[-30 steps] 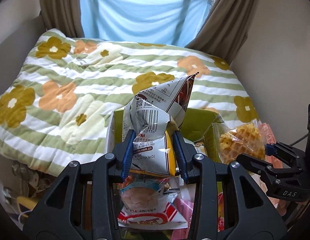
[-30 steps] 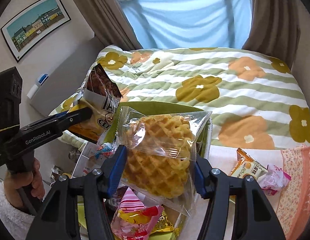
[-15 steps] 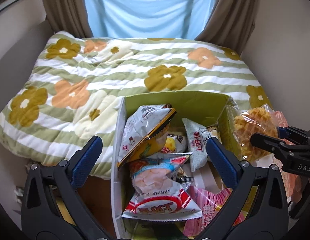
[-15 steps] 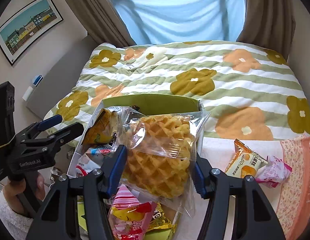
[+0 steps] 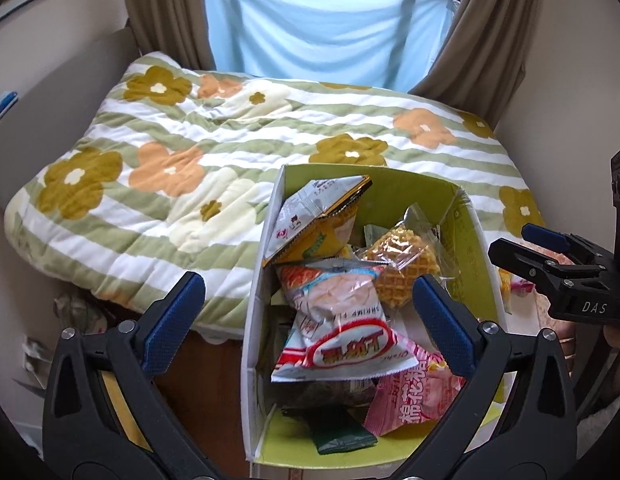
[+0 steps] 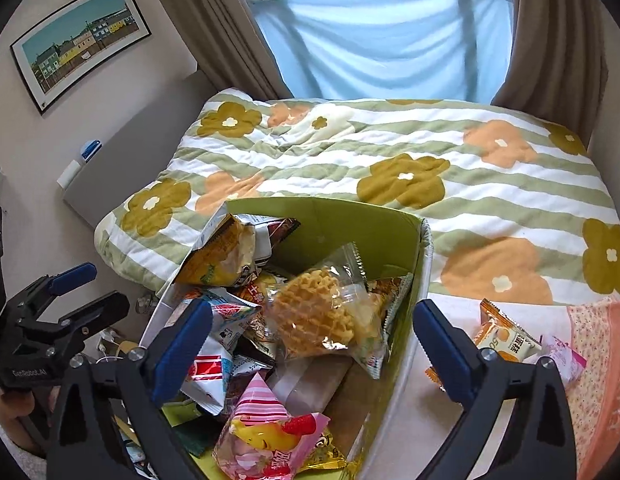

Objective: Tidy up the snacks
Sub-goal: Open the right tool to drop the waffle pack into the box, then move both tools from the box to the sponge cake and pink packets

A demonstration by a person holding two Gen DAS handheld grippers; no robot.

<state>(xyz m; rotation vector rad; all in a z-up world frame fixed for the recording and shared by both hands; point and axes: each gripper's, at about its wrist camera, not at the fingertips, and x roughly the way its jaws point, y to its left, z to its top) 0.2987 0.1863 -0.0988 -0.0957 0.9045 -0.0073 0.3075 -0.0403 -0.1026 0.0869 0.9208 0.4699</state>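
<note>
A green and white box [image 5: 472,236] [image 6: 334,220] holds several snack packets. A clear bag of waffle [image 5: 406,264] [image 6: 318,316] lies on top of the pile. A silver and yellow packet [image 5: 310,220] [image 6: 225,256] leans in the box's far left corner. A shrimp-chip bag [image 5: 334,320] and a pink bag [image 5: 414,396] [image 6: 269,436] lie nearer. My left gripper [image 5: 305,304] [image 6: 69,284] is open and empty above the box's left wall. My right gripper [image 6: 314,328] [image 5: 522,240] is open and empty above the box.
The box stands against a bed with a green-striped flower quilt [image 5: 197,152] [image 6: 430,168]. An orange snack packet [image 6: 506,336] and a pink wrapper [image 6: 562,360] lie on the white surface right of the box. Curtains and a blue sheet hang behind.
My left gripper opened and dropped the silver packet into the box. Then my right gripper opened and the waffle bag fell onto the pile.
</note>
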